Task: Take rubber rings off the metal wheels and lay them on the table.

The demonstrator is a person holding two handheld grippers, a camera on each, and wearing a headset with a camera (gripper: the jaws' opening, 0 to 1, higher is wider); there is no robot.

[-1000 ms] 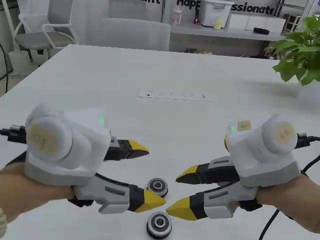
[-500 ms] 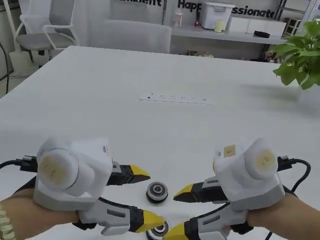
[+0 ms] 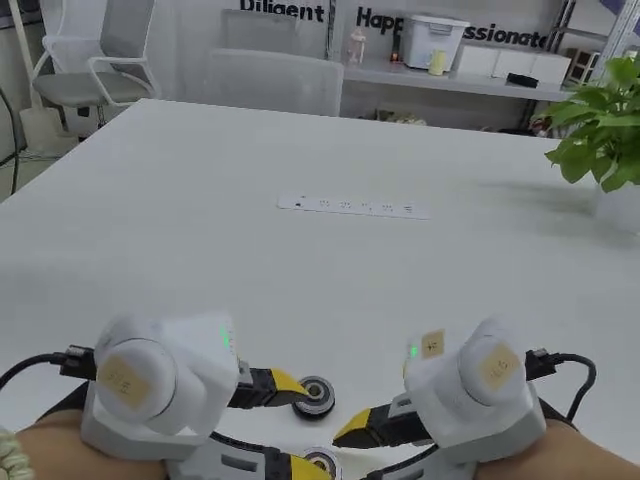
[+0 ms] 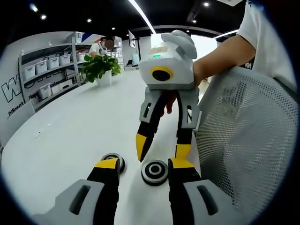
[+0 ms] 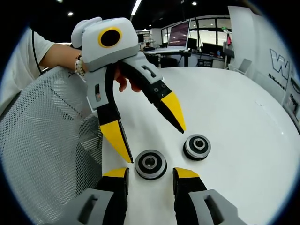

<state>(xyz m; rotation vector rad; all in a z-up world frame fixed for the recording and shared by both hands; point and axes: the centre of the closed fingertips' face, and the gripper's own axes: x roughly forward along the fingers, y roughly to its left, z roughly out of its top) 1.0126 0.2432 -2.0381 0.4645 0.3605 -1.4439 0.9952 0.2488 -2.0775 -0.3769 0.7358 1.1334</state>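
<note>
Lowers left gripper (image 3: 300, 425) and right gripper (image 5: 151, 173) toward the table (image 3: 200, 170), closing in around near wheel (image 3: 320, 462); brings one left jaw tip just beside far wheel (image 3: 316, 395).

White L gripper (image 3: 314, 430) w/ black-yellow jaws at btm left, jaws spread; upper tip just beside round metal wheel w/ black rubber ring (image 3: 315, 395). 2nd such wheel (image 3: 320, 463) at btm edge, near both grippers' tips. White R gripper (image 3: 348, 452) btm right, one jaw seen. All on white table (image 3: 300, 280); white power strip (image 3: 352, 207) mid-table, green leafy plant (image 3: 598, 130) far right.
</note>
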